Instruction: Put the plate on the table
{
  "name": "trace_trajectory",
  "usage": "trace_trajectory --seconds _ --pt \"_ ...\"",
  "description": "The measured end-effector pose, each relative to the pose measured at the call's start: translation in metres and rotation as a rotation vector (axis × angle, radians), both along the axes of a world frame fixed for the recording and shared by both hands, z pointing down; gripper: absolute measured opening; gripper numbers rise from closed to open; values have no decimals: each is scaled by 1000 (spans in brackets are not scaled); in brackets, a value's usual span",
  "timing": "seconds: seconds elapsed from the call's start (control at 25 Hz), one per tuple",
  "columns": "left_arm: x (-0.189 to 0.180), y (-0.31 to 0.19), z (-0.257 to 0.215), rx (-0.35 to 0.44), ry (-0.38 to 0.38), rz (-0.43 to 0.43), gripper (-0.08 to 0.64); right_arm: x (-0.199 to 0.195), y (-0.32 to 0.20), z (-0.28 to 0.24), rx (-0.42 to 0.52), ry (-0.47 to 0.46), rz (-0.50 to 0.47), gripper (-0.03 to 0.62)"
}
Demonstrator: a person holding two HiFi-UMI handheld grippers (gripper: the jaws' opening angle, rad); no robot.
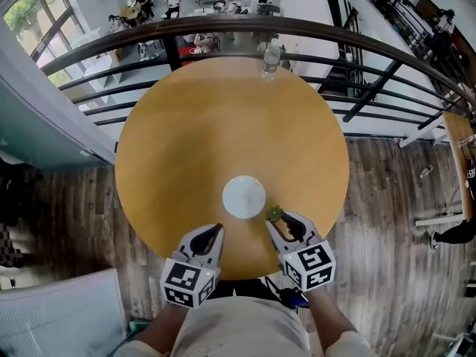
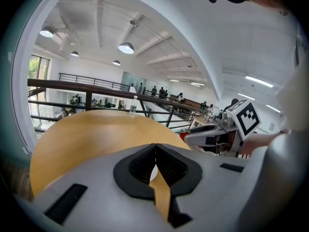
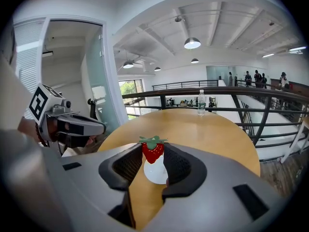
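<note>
The white plate (image 1: 244,197) already lies flat on the round wooden surface (image 1: 186,132), near the person's edge, so the likely step is setting down the strawberry (image 3: 153,151) that the right hand-held gripper (image 1: 277,218) pinches just beside the plate's rim. It is best carried over the plate's middle, lowered close and released gently so it does not roll off. The left hand-held gripper (image 1: 217,230) hovers closed and empty on the plate's near left, out of the path, and the water bottle (image 1: 271,58) stands well apart by the railing (image 1: 223,30).
</note>
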State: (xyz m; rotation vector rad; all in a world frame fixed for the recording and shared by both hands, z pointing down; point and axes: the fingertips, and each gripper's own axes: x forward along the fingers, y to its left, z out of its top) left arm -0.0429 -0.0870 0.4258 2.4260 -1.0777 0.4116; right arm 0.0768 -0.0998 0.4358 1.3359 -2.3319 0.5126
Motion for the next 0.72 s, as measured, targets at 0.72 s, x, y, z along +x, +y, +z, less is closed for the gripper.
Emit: trace_trajectory --seconds 0.72 --pt "7 -37 37 -17 -5 -12 23 -3 -40 51 -86 9 -25 149"
